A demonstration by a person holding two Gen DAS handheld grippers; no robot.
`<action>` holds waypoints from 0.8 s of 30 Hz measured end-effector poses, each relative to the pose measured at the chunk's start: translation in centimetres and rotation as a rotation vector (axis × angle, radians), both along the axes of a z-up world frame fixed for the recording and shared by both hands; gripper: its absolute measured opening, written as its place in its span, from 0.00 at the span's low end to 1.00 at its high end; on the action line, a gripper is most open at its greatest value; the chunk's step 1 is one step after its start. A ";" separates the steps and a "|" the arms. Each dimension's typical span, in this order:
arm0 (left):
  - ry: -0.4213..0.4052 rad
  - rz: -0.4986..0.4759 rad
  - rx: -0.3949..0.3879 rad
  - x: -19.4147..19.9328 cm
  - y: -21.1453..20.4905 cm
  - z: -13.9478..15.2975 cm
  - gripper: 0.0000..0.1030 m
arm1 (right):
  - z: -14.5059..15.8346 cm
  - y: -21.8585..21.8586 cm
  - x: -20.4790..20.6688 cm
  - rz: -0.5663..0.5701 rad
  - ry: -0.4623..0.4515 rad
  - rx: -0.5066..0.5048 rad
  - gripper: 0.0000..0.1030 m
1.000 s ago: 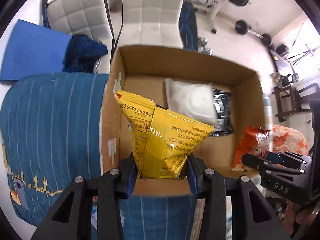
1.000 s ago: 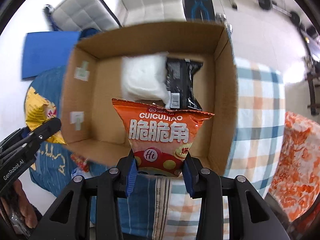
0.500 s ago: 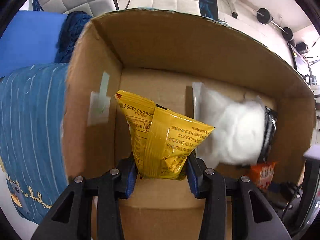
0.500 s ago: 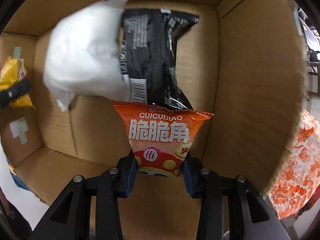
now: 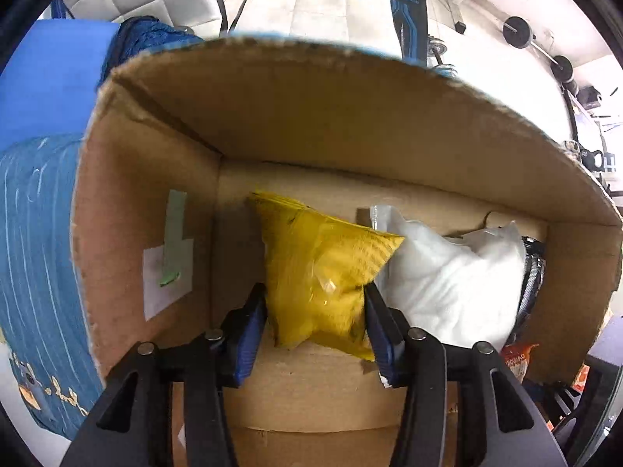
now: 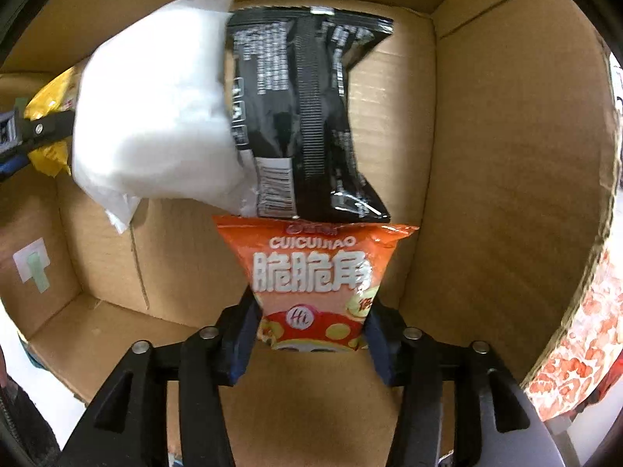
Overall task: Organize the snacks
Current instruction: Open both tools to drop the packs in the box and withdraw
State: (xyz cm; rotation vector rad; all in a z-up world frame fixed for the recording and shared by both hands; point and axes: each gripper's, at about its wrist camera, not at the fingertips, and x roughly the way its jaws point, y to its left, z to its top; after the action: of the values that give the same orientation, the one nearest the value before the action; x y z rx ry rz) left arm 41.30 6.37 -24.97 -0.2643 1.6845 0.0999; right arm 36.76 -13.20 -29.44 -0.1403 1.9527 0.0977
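Note:
A yellow snack bag (image 5: pixel 323 276) hangs low inside the cardboard box (image 5: pixel 350 116), near its left wall, with my left gripper (image 5: pixel 315 330) shut on its lower end. It touches a white bag (image 5: pixel 447 284) lying on the box floor. In the right wrist view an orange snack bag (image 6: pixel 311 284) sits between the pads of my right gripper (image 6: pixel 311 330), which is shut on it, down inside the box (image 6: pixel 506 155). Just beyond it lie a black snack bag (image 6: pixel 303 116) and the white bag (image 6: pixel 155 116). The yellow bag (image 6: pixel 50 97) shows at far left.
The box rests on blue striped fabric (image 5: pixel 31 272) and an orange patterned cloth (image 6: pixel 576 358). White padded chairs (image 5: pixel 311 0) and gym weights (image 5: pixel 518 31) stand behind. Bare box floor (image 6: pixel 175 253) lies left of the orange bag.
Both grippers have gone down deeper into the box with their bags. The yellow bag now sits against the white bag, and the orange bag's top meets the black bag.

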 end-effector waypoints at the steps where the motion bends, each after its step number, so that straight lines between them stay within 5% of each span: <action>1: -0.003 -0.003 0.001 0.2 -0.1 0.2 0.51 | 0.3 0.2 0.1 0.003 -0.007 0.003 0.57; 10: -0.056 -0.004 0.003 -0.2 -0.4 3.4 0.65 | 3.8 3.3 0.2 0.023 -0.072 -0.002 0.73; 14: -0.090 -0.009 0.017 -1.2 -0.1 4.9 0.88 | 5.9 4.3 -0.2 0.001 -0.114 0.027 0.90; 17: -0.116 -0.011 0.025 -2.5 -0.4 6.1 0.91 | 7.4 4.6 -0.6 -0.011 -0.153 0.033 1.00; 24: -0.215 -0.033 -0.011 -6.9 -1.7 9.8 0.94 | 10.2 4.4 -3.0 0.007 -0.258 0.036 1.00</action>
State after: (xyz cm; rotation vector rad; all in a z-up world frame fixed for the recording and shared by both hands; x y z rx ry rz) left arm 34.37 4.71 -15.12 -0.2464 1.4755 0.0356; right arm 33.74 -8.84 -19.21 -0.1295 1.6928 0.1133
